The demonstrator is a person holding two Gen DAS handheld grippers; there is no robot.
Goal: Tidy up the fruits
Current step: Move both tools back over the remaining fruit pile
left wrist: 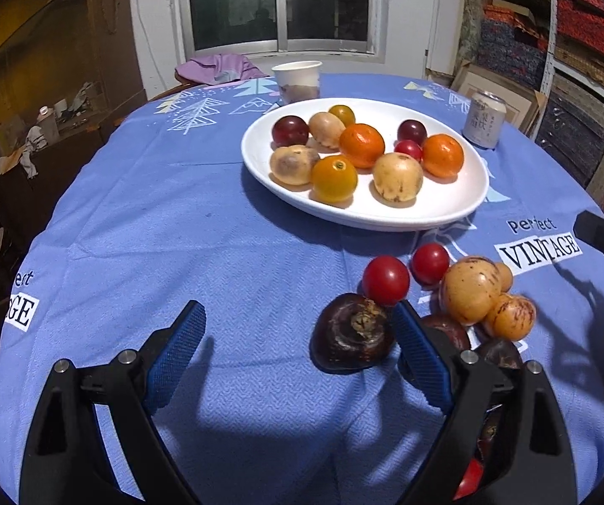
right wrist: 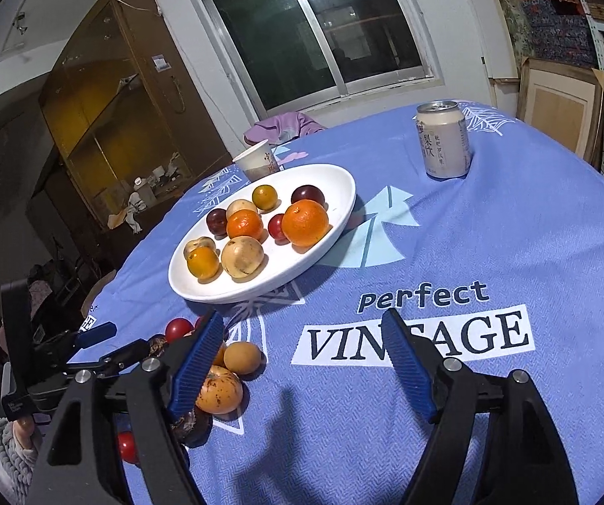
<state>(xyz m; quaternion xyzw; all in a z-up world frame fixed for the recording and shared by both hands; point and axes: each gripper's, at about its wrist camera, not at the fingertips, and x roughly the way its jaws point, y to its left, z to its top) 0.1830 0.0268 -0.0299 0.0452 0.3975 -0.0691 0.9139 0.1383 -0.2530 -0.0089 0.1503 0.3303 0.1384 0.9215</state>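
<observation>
While ten fruits lie in the white plate (left wrist: 466,206), a second group sits loose on the surface (left wrist: 217,231) just in front of it. This loose group holds two red tomatoes (left wrist: 386,280), several speckled yellow fruits (left wrist: 472,294) and dark brown fruits, all touching or close together. The largest dark fruit (left wrist: 354,338) lies at the near left of the group, a red tomato touching its far edge.

The left tool (left wrist: 297,362) is spread wide. Its right finger stands just beside the dark fruit, between it and the other dark pieces; its left finger is well apart from the fruit. Nothing is gripped.

The right tool (right wrist: 306,362) is also spread, with nothing between its fingers. It hangs over the printed "VINTAGE" label, and its left finger is near the loose group.

Behind the plate stand a paper cup (left wrist: 297,80) and a can (left wrist: 482,120). A blue cloth covers the surface.
</observation>
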